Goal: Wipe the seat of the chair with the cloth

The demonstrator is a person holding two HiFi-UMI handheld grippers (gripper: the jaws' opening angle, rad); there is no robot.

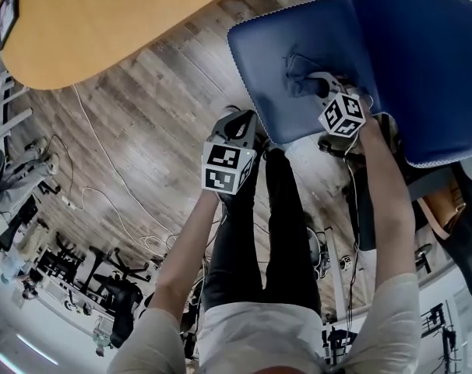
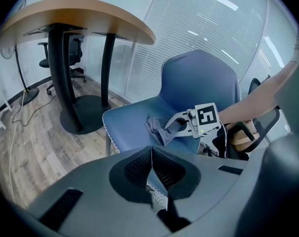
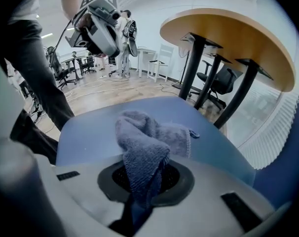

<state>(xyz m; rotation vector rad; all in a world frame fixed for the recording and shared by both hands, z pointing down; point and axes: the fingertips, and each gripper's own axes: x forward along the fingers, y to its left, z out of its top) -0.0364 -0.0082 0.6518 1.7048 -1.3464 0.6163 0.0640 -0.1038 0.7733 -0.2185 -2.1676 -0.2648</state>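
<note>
Cloth (image 3: 150,135): grey-blue terry, bunched up, lying on the blue seat (image 3: 90,125) near its middle. The right tongs (image 3: 144,181) are pinching one end of it between their pads, and the rest is heaping up on the seat just ahead of the tips. In the head view we are seeing the same tongs reaching in over the seat's near edge, with the cloth touching the seat under them.

The left tongs (image 2: 152,168) are pressed together at the tips. A sliver of blue with white zigzag trim is showing in the gap behind the tips; we cannot tell whether it is caught there. From the head view these tongs are hanging just beside the seat's edge, clear of the cloth and well apart from the right tongs.

The blue backrest (image 1: 431,53) is rising behind the seat, edged in the same white trim. A round wooden table (image 1: 103,22) is standing near the chair on dark legs. The floor (image 1: 154,107) is wood plank, with a white cable (image 1: 115,174) trailing across it.
</note>
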